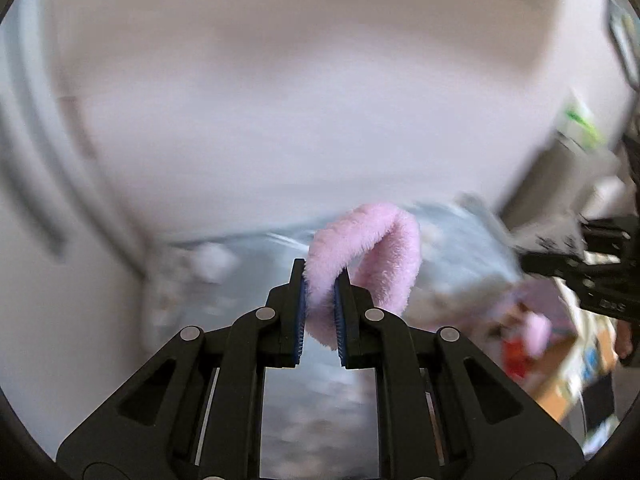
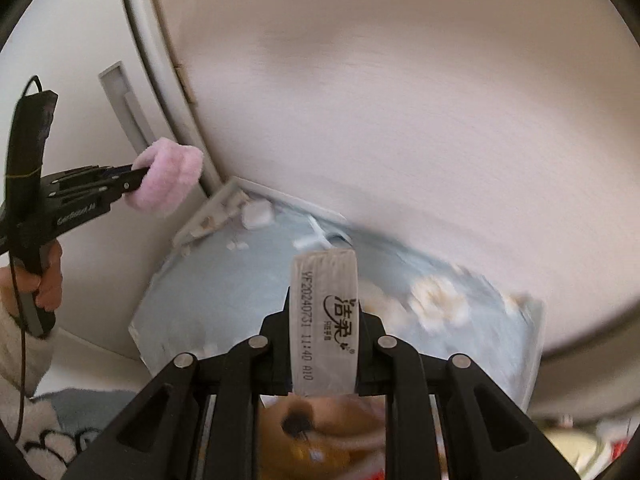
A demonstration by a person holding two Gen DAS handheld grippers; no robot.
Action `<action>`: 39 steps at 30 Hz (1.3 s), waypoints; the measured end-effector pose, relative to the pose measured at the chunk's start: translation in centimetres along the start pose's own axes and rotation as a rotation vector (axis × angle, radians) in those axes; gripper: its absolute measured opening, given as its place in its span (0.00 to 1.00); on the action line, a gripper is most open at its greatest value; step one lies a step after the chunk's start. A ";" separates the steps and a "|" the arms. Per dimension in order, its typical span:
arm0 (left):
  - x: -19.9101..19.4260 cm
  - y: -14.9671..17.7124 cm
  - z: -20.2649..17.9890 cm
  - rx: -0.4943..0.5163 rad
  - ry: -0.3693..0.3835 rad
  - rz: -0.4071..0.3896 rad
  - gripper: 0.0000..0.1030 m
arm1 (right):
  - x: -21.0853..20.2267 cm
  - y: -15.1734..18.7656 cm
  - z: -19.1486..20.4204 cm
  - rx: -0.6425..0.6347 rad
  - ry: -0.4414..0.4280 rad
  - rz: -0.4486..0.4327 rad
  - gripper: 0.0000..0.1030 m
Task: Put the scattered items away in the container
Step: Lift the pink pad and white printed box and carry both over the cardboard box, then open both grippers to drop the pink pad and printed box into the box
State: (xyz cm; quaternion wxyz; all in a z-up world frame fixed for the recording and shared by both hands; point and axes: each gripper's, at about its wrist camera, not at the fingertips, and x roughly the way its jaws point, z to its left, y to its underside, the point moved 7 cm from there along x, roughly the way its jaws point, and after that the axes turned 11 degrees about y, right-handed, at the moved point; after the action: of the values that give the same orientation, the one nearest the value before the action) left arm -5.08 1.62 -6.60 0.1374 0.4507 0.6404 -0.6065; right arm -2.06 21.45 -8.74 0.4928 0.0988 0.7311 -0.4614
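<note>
1. Two hand-held grippers show in these views, each pinching its own item above a pale blue container (image 2: 248, 292).
2. The left hand-held gripper (image 1: 322, 312) has its blue-padded fingers (image 1: 303, 316) pressed in on a fluffy pink band (image 1: 368, 248), which loops up and over to the right of the jaws. From the right wrist view the same band (image 2: 168, 184) sticks out past the gripper's tip, in front of a whitish wall.
3. The right hand-held gripper (image 2: 324, 320) clamps a small white tissue packet (image 2: 324, 320) upright between its fingers; the packet carries black printed characters and a date code along its face.
4. The container sits below both grippers, against the whitish wall. Its pale blue surface has white and cream blotches on it; blur hides whether these are a printed pattern or loose things lying inside.
5. A person's left hand (image 2: 48, 280) grips the handle of the left tool at the left edge of the right wrist view, with a thin black cable running down beside it.
6. At the right edge of the left wrist view the other black tool (image 1: 592, 272) reaches in, and below it lies a blurred jumble of colourful items, including a brown cardboard box (image 1: 568, 380).
</note>
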 end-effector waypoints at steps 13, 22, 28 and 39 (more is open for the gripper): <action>10.3 10.4 -16.4 0.339 0.068 0.360 0.10 | 0.9 13.3 -1.5 0.165 0.039 0.210 0.18; 11.5 12.2 -15.9 0.324 0.043 0.387 0.10 | 2.0 14.7 -0.9 0.180 0.004 0.215 0.18; 9.5 10.3 -15.7 0.322 0.002 0.273 0.95 | 1.5 15.1 0.0 0.103 -0.004 0.234 0.44; 7.3 8.0 -13.0 0.228 -0.007 0.189 0.99 | -0.5 13.5 -3.6 0.167 0.078 0.131 0.64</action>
State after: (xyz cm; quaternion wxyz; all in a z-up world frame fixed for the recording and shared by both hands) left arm 1.67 15.16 -14.15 0.1442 0.5197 0.5215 -0.6612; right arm 4.04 31.87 -15.82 0.4832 0.2050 0.7008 -0.4831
